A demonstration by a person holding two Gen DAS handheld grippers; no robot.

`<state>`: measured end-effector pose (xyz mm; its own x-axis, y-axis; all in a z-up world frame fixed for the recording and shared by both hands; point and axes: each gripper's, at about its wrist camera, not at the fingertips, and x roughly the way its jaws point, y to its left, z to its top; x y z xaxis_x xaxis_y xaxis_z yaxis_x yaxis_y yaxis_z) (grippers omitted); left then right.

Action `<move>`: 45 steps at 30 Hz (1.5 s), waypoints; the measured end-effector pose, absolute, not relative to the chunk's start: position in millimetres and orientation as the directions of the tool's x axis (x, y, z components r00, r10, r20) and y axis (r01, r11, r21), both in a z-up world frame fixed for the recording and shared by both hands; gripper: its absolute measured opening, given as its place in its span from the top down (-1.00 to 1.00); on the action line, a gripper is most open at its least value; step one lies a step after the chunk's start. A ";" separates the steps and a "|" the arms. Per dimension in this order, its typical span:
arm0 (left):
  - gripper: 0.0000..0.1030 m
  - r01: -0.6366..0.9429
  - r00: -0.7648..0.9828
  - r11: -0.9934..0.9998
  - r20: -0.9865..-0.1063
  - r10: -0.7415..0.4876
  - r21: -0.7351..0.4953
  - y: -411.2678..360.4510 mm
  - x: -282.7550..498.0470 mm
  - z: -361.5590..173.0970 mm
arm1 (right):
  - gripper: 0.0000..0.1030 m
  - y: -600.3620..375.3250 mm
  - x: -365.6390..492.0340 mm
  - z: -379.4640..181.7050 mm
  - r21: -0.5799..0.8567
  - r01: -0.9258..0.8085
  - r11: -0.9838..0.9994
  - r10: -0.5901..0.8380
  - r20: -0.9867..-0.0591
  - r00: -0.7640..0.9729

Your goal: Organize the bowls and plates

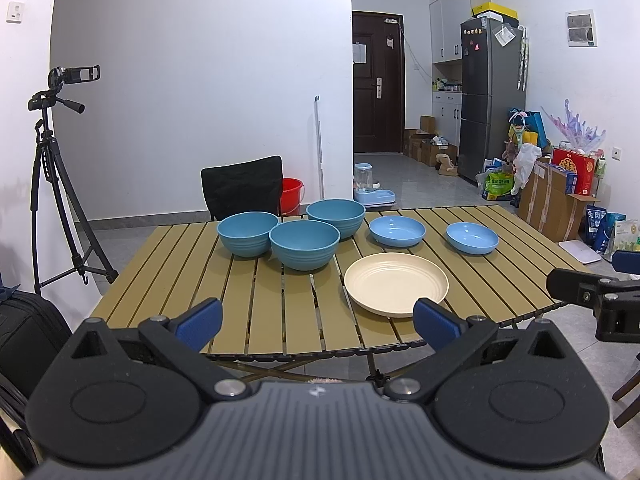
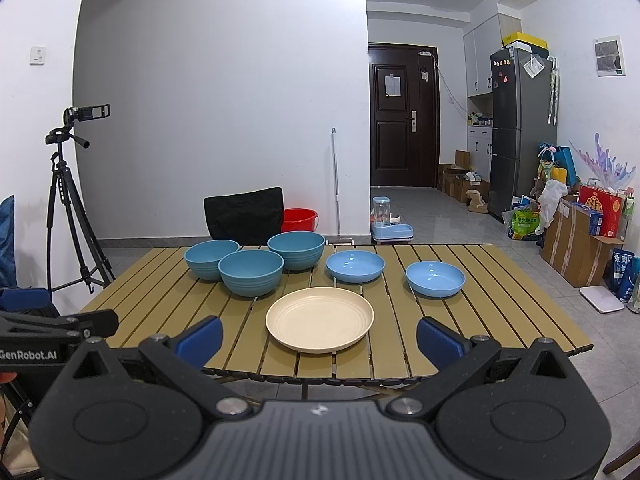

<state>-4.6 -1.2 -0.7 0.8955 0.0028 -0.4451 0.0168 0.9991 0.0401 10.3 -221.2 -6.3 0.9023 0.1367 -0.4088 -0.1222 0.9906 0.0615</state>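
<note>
On the slatted wooden table [image 1: 256, 300] [image 2: 420, 344] stand three deep teal bowls [image 1: 305, 245] [image 2: 251, 273] in a tight cluster at the back left. Two shallow light-blue bowls [image 1: 397, 231] [image 2: 355, 266] sit apart to their right, the second one [image 1: 472, 237] [image 2: 435, 278] furthest right. A cream plate [image 1: 396, 284] [image 2: 320, 318] lies nearest the front edge. My left gripper [image 1: 318, 326] hangs open before the table's front edge, holding nothing. My right gripper [image 2: 319, 338] is open too, just short of the cream plate.
A black chair [image 1: 242, 187] stands behind the table with a red bucket [image 1: 291, 195] beside it. A camera tripod [image 1: 52, 184] is at the left, a black bag [image 1: 28, 332] lower left. Boxes [image 1: 556, 200] and a fridge [image 1: 490, 96] fill the right side.
</note>
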 end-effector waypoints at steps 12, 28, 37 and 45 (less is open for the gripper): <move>-1.00 0.015 0.890 0.999 -0.456 0.003 0.036 1.8 0.8 2.5 | -1.00 -230.5 18.9 -9.9 0.074 -0.119 0.990 0.140 -0.435 0.889; -1.00 -0.009 0.847 1.000 -0.532 0.018 0.021 1.8 71.0 -13.8 | -1.00 -249.1 78.6 -28.6 0.149 -0.093 0.984 0.156 -0.499 0.852; -1.00 -0.018 0.814 1.000 -0.580 0.028 0.022 -3.3 121.7 -25.0 | -1.00 -257.6 130.7 -47.0 0.182 -0.069 0.981 0.161 -0.560 0.813; -1.00 -0.029 0.764 1.000 -0.644 0.027 0.009 -7.7 173.2 -44.0 | -1.00 -264.8 177.5 -63.9 0.198 -0.055 0.979 0.165 -0.593 0.788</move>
<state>173.2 -7.7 -44.0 0.7643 0.0274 -0.6443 -0.0286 0.9996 0.0085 177.5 -264.8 -63.9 0.7881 0.1648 -0.5931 -0.0554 0.9786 0.1982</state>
